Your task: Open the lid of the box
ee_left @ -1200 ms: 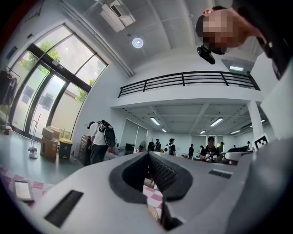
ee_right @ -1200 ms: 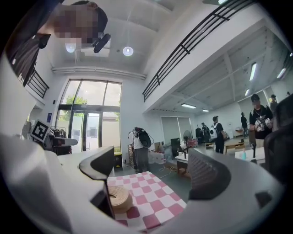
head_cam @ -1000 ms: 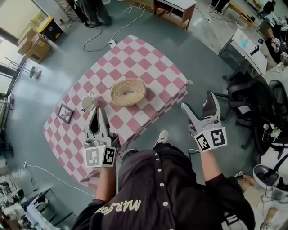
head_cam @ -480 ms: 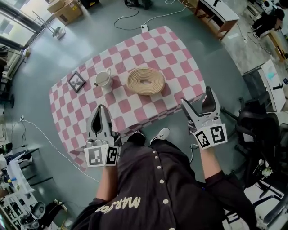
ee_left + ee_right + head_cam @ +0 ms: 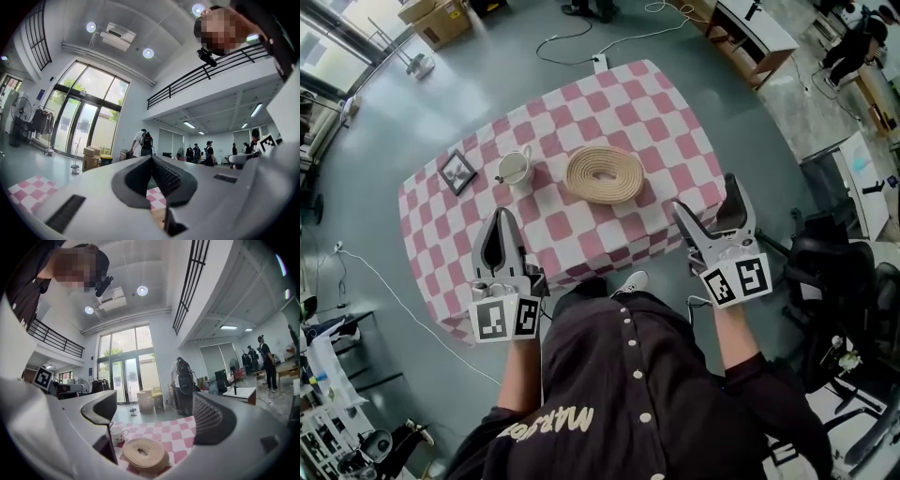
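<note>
While we look down from the head view, we see the round woven box [image 5: 604,174] lying near the middle of the pink-checked table [image 5: 670,103], its lid on. A white cup [image 5: 516,169] stands just beside it, and a small picture frame [image 5: 457,172] lies further left. Both grippers hang at the table's near edge, apart from the box: the left gripper [image 5: 499,216] over the left part, the right gripper [image 5: 706,195] by the right corner.

In the left gripper view, we find the left gripper [image 5: 151,158] with its jaws pressed together and nothing between them. A sliver of the box [image 5: 157,218] shows below.

In the right gripper view, the right gripper [image 5: 157,414] stands wide. Through the gap we see the box [image 5: 143,453] and the cup [image 5: 117,433] on the cloth, well off from the jaws.
</note>
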The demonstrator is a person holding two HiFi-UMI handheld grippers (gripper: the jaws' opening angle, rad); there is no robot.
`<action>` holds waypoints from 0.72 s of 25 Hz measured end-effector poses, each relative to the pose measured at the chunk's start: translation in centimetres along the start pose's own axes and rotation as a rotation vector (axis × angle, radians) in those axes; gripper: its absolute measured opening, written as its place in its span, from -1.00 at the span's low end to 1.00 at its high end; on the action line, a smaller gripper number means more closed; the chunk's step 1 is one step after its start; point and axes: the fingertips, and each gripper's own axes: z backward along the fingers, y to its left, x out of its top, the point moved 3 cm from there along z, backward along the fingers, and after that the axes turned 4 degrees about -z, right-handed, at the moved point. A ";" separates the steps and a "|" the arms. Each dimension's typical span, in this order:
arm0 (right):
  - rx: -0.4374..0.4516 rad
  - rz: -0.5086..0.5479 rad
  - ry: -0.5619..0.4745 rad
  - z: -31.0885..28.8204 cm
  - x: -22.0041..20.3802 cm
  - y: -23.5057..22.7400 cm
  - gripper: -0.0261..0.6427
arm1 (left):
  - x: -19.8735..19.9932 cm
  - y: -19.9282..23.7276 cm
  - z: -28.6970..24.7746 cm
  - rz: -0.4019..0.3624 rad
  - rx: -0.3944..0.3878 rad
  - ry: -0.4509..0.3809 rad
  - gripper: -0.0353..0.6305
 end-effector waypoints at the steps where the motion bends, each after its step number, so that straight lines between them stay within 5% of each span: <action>1: -0.005 0.005 -0.006 -0.2 0.3 -0.1 0.54 | 0.2 0.1 -0.3 0.001 -0.005 -0.007 -0.87; 10: 0.004 0.044 -0.040 -2.9 2.0 0.8 0.54 | 1.4 2.8 -1.2 0.010 0.018 -0.048 -0.87; 18: 0.087 0.052 -0.032 -6.9 1.7 3.4 0.54 | 1.4 6.6 0.9 0.015 0.120 -0.057 -0.87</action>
